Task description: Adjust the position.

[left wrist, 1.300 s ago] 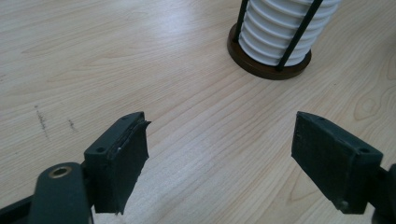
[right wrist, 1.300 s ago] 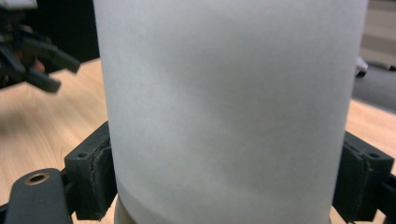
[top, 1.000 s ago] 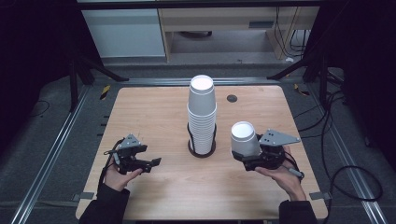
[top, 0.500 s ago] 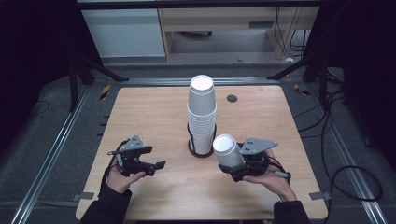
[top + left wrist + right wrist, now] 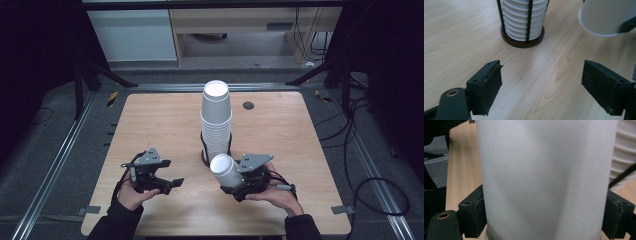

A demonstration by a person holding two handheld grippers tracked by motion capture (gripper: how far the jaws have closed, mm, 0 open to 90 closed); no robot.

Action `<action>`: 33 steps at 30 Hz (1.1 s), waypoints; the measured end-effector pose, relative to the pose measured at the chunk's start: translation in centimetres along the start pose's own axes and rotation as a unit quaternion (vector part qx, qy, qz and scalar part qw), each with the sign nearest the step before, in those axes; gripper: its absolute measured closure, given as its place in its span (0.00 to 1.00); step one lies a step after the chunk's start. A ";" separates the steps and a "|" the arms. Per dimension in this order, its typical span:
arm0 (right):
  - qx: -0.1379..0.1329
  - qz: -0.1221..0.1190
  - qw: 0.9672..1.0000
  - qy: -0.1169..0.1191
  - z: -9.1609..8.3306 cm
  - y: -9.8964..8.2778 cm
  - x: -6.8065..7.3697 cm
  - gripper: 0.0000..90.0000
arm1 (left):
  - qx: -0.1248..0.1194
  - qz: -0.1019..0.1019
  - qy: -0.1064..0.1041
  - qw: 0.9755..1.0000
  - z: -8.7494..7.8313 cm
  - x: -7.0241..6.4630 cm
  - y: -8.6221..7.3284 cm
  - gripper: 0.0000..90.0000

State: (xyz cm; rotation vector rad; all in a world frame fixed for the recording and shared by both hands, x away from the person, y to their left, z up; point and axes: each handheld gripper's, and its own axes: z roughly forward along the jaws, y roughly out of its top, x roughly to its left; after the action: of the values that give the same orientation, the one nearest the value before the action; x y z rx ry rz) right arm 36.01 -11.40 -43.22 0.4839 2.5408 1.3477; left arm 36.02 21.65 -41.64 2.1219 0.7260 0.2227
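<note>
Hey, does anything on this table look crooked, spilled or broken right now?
Only the cup in the right claw: it is tilted toward the left claw, not upright. The stack stands straight in its holder. No spill or damage visible.

White paper cup [image 5: 223,169] tilted, seemingly clear of the table.

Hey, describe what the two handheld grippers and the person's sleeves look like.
Both the left gripper and the right gripper are black, each topped by a grey three-cornered plate, with thin black cables trailing from them. Their jaws are chunky black blocks with screw holes, seen in both gripper views. The person wears dark sleeves.
</note>
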 end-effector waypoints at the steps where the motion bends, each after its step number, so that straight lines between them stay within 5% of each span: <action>1: 0.002 -0.001 1.000 0.002 0.2 0.1 0.0 0.14 | 0.000 0.002 -0.004 1.000 0.0 -0.1 0.1 0.18; 20: 0.032 -0.052 0.997 0.038 5.2 2.8 0.5 0.15 | -0.010 0.018 -0.043 0.999 -0.2 -1.3 0.7 0.15; 33: 0.054 -0.084 0.993 0.058 7.7 3.6 1.7 0.15 | 0.006 0.027 -0.059 0.998 0.3 -1.9 1.1 0.13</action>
State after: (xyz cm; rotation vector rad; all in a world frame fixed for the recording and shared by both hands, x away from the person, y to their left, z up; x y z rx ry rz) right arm 37.79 -3.06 -44.58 0.2097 2.6895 1.2180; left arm 35.02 19.81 -40.80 2.1481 0.6015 0.1209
